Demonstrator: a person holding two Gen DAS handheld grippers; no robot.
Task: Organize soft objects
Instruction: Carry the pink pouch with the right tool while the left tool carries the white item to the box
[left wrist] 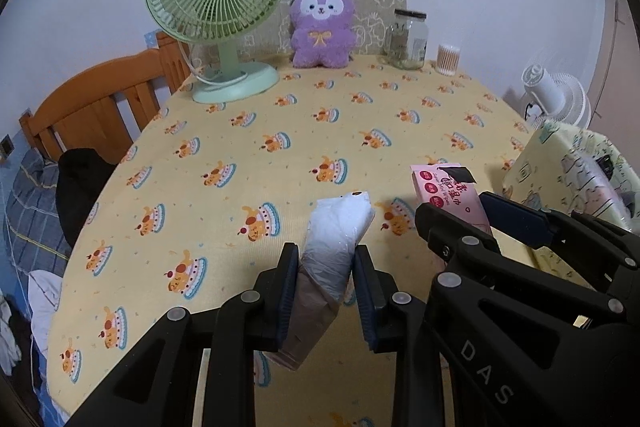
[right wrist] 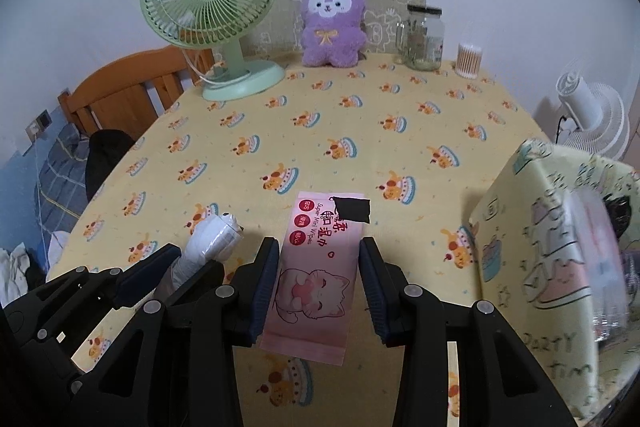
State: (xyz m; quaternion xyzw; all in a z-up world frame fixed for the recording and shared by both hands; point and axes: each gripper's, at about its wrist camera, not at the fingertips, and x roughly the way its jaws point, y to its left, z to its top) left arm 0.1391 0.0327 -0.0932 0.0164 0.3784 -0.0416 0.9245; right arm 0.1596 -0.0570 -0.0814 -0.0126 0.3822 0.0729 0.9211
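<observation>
Pink wipes pack [right wrist: 316,275] clamped in right claw [right wrist: 319,283], white pouch [left wrist: 336,247] in left claw [left wrist: 325,291], both carried, probably bound for patterned bag [right wrist: 548,227], release next.

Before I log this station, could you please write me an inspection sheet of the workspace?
Surface: table under a yellow cloth with a cake print.
Job's things: white tissue pack in the left tongs; pink wipes pack in the right tongs; patterned storage box at the right edge.
Clutter: green fan, purple plush, glass jar, cotton swab tub along the back.
Grippers: both tongs shut on their packs.
Cables: white cord at the green fan's base.
Surroundings: wooden headboard, white fan, plain wall.
</observation>
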